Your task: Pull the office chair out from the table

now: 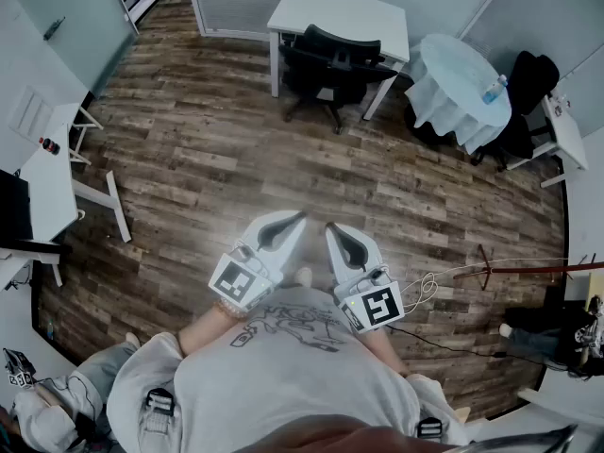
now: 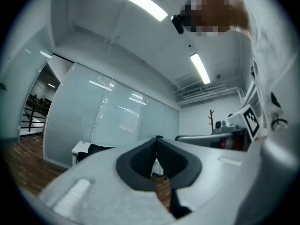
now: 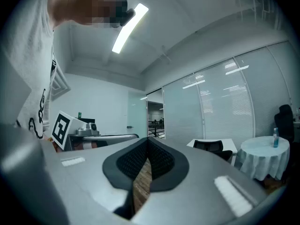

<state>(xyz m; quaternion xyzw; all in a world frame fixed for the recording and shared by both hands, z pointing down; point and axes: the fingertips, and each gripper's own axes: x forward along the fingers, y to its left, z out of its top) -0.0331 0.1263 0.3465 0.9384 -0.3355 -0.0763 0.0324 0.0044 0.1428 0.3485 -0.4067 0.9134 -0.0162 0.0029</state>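
Note:
The black office chair (image 1: pixel 330 64) stands far across the wood floor, pushed in under a white table (image 1: pixel 377 12). Both grippers hover close to the person's chest, far from the chair. My left gripper (image 1: pixel 298 219) is shut with nothing between its jaws, and my right gripper (image 1: pixel 331 227) beside it is shut and empty too. In the left gripper view the left gripper (image 2: pixel 157 139) points level into the room, with the table (image 2: pixel 79 148) small at the left. In the right gripper view the right gripper (image 3: pixel 148 140) is shut, and the chair (image 3: pixel 213 146) shows at the right.
A round table with a white cloth (image 1: pixel 453 88) and a bottle (image 1: pixel 491 90) stands right of the chair, with another dark chair (image 1: pixel 530 78) behind it. A white desk (image 1: pixel 52 192) lines the left wall. A coat stand (image 1: pixel 528 269) and a cable (image 1: pixel 434 286) are at the right.

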